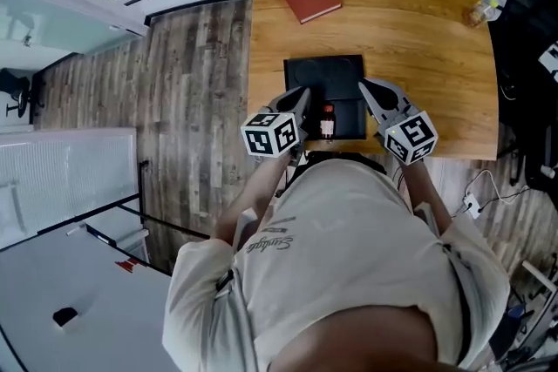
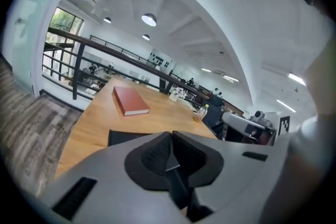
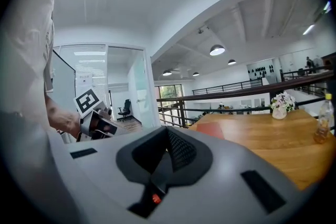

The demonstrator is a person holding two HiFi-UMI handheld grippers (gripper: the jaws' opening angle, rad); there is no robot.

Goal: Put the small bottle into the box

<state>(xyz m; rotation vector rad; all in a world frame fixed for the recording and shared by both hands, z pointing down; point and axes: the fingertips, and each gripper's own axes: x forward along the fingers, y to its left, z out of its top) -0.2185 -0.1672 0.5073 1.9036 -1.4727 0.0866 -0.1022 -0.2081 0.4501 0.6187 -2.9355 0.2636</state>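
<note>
Your left claw and right claw, both clenched empty, flank the small bottle standing in the box between them; a careless sideways swing could topple it or shove the box off the bench.

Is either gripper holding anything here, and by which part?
Nothing is held. The left gripper and the right gripper are both shut with nothing between their jaws; the small bottle stands in the black box, apart from both.
</note>
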